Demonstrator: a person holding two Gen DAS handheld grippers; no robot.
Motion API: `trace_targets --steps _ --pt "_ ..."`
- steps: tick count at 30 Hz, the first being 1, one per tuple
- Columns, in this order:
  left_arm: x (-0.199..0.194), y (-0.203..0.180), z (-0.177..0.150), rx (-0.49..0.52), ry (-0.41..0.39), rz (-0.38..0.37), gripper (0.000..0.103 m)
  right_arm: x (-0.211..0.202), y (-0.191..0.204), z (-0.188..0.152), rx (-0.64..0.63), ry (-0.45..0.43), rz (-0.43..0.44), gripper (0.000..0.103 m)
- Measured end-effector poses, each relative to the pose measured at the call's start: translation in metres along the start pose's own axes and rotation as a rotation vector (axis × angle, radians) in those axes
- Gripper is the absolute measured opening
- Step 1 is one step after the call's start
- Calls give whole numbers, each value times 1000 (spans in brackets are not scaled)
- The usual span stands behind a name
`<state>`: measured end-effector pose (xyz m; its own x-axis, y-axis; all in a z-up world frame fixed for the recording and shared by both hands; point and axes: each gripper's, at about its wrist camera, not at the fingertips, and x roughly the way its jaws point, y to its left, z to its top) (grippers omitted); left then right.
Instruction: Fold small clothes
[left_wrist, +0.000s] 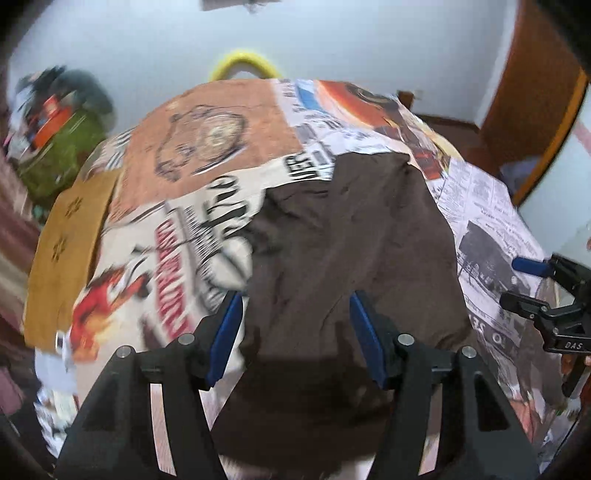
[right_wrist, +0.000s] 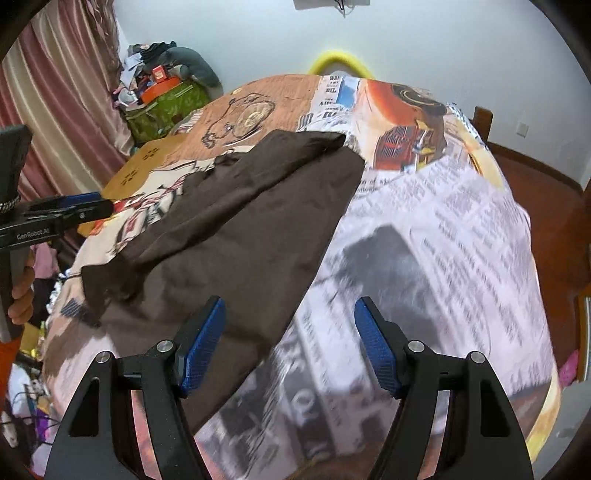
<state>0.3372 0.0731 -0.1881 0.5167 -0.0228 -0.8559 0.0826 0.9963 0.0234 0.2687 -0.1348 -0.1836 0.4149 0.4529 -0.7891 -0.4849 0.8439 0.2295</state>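
Observation:
A dark brown garment (left_wrist: 343, 266) lies spread on a table covered with a printed cloth (left_wrist: 207, 147). It also shows in the right wrist view (right_wrist: 251, 221), partly folded with creases. My left gripper (left_wrist: 295, 332) is open and hovers over the garment's near part, holding nothing. My right gripper (right_wrist: 290, 339) is open over the garment's right edge and the cloth (right_wrist: 443, 240), holding nothing. The right gripper also shows at the far right of the left wrist view (left_wrist: 546, 295). The left gripper also shows at the far left of the right wrist view (right_wrist: 74, 210).
A yellow chair back (right_wrist: 340, 59) stands behind the table. A green bag with clutter (right_wrist: 162, 103) and pink curtains (right_wrist: 55, 92) are at the left. A yellow-brown box (left_wrist: 66, 251) sits by the table's left edge. A wooden door (left_wrist: 535, 92) is at the right.

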Motion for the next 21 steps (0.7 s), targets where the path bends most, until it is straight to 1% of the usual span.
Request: trace_targets --steps 8,12,14,16,17,18,19,20,21 --pt "69 -52 50 150 34 -36 60 29 -18 25 -58 -3 -69 69" --pt "95 -66 63 216 34 -62 60 43 -24 35 -92 -8 -89 69" --pt "106 -67 65 226 35 -75 60 51 -27 38 -95 2 -87 69" --pt "115 -66 66 214 46 -117 51 59 -29 37 -95 21 -85 69" --pt "116 -64 67 200 46 -146 38 62 -29 35 -108 26 -89 69" --pt "117 -63 68 193 44 -162 23 64 -26 33 -129 23 -97 70" --pt "116 -62 68 183 40 -172 14 65 -23 31 -157 19 -111 72" --pt "116 -61 69 176 39 -177 8 66 -19 29 -185 19 -126 72" --pt "115 -61 69 169 38 -179 8 67 -17 28 -205 17 -139 72"
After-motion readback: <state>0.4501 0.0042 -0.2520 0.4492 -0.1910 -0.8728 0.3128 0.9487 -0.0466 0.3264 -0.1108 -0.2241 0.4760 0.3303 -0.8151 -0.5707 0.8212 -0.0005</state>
